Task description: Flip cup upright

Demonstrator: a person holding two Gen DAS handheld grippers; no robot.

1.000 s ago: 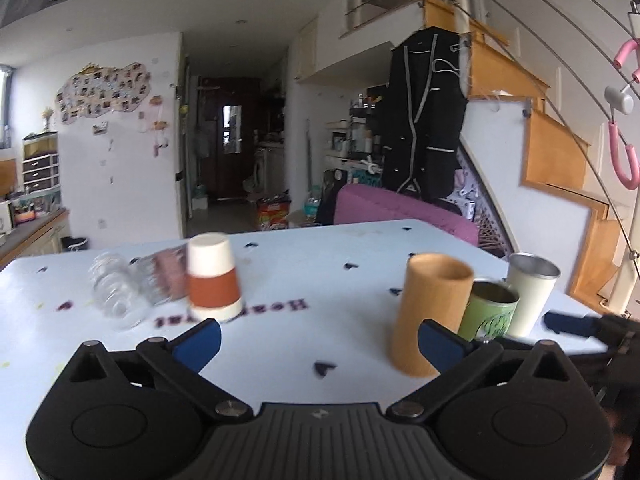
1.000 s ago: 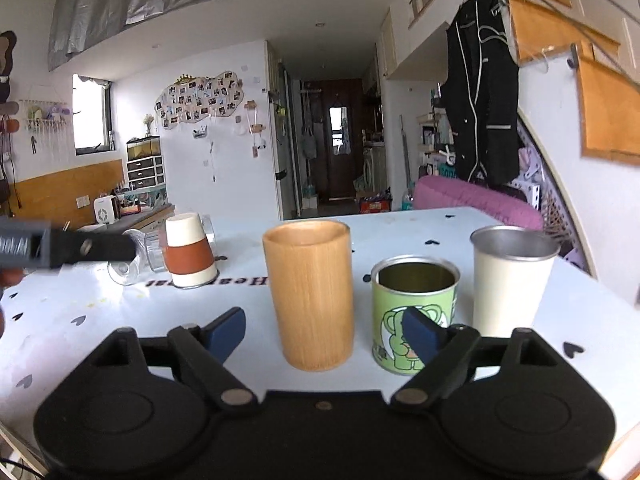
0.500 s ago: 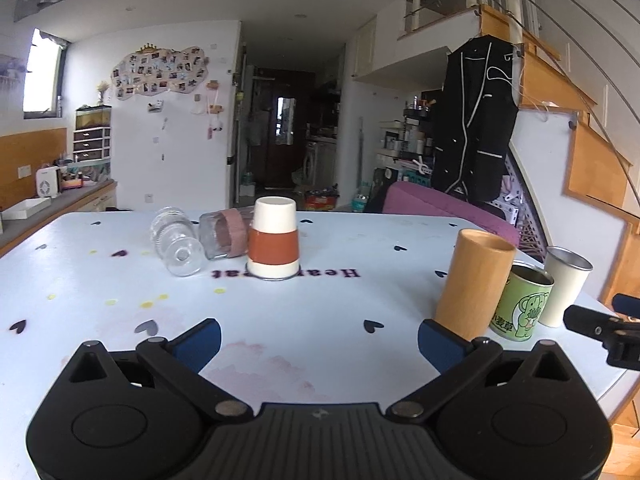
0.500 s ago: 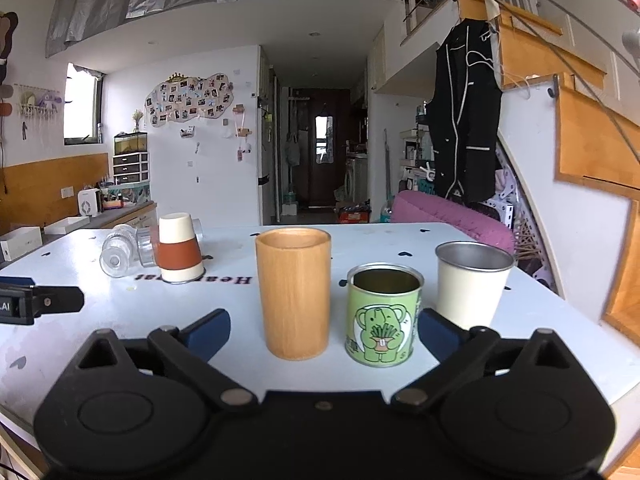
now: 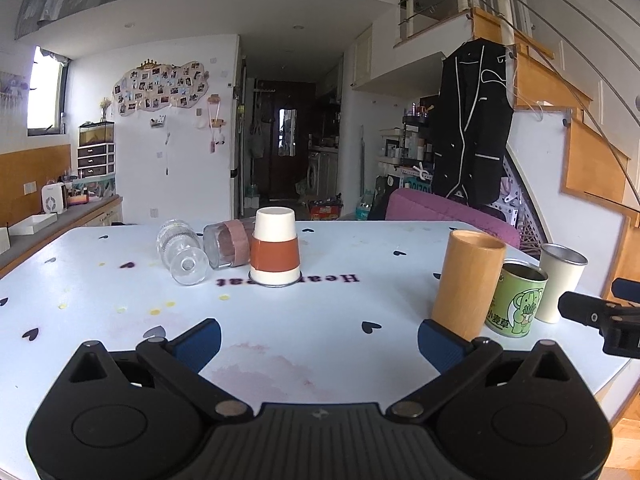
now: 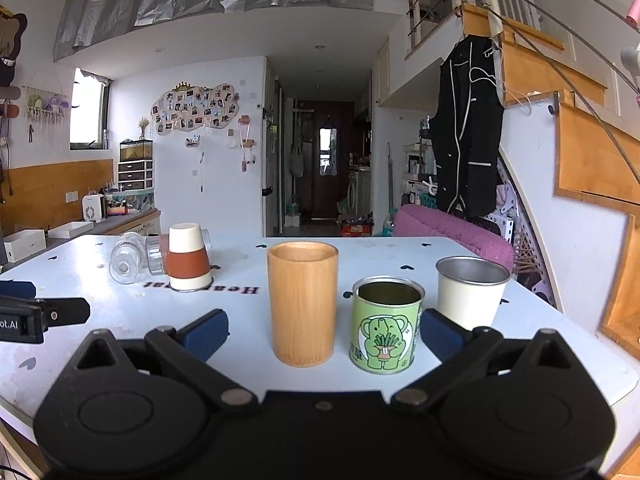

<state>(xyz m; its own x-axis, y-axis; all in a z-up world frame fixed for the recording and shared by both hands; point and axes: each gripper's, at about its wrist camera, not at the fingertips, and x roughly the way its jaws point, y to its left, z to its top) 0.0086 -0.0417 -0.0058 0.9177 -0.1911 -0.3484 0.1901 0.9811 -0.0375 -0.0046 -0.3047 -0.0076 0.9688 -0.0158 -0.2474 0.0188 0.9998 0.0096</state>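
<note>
**Inverted paper cup dead ahead of your left fingers**

Your target, the white paper cup with the rust-brown sleeve [image 5: 275, 252], stands mouth-down on the white heart-printed counter [image 5: 328, 312], closed base up and wide rim flat on the surface. Its long axis is vertical, so it is upside down, not tipped over. It sits well apart from the left gripper [image 5: 318, 340], almost straight ahead and slightly left of the gap between the spread blue fingers [image 5: 198, 338], which hold nothing.

The right gripper [image 6: 322, 330] is also spread and empty. From it the cup lies far off to the left, behind a tall wooden cylinder cup [image 6: 302, 304], a green elephant-print tin [image 6: 386, 322] and a cream metal tumbler [image 6: 470, 292], all three mouth-up. Your left hand looks nearer and has the unobstructed line.

Mind the neighbours: a clear ribbed glass [image 5: 180, 254] and a pink-banded glass jar [image 5: 228, 242] lie on their sides just left of the cup, the jar seemingly touching it. Approach from the front and grip across the sleeve; you will likely need a half turn of the wrist to bring the mouth up.
</note>
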